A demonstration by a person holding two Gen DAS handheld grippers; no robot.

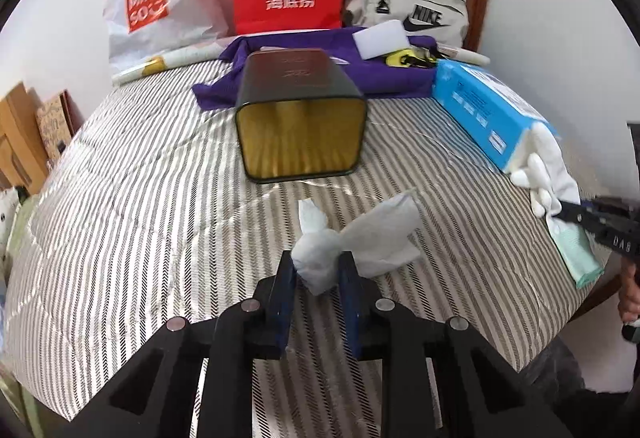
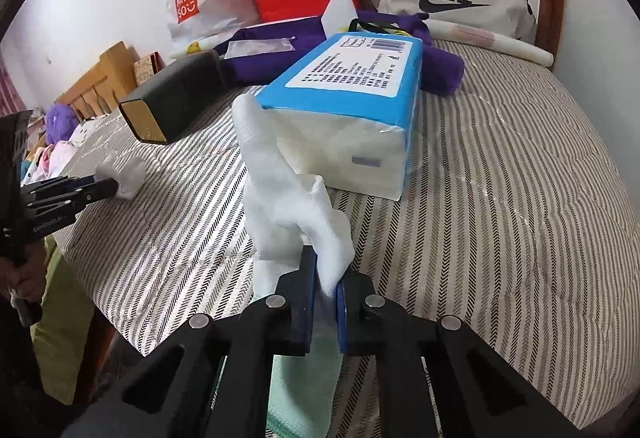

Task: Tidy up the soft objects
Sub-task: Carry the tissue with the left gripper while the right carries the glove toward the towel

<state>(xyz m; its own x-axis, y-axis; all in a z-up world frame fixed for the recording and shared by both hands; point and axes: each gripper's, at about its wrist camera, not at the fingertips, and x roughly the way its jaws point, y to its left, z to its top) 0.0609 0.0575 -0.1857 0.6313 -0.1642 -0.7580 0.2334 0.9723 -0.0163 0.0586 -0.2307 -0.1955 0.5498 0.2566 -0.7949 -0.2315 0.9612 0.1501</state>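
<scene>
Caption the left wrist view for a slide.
Left gripper pinches a crumpled white tissue above the striped bedspread, facing an open black tin lying on its side.

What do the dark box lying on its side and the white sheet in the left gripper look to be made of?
Dark box: probably tinplate or another thin metal; matte dark outside, glossy gold inside that reflects light in streaks.
White sheet: tissue paper, soft and matte; it crumples and twists where the left gripper pinches it. It resembles the sheet held by the right gripper at the blue tissue pack.
</scene>
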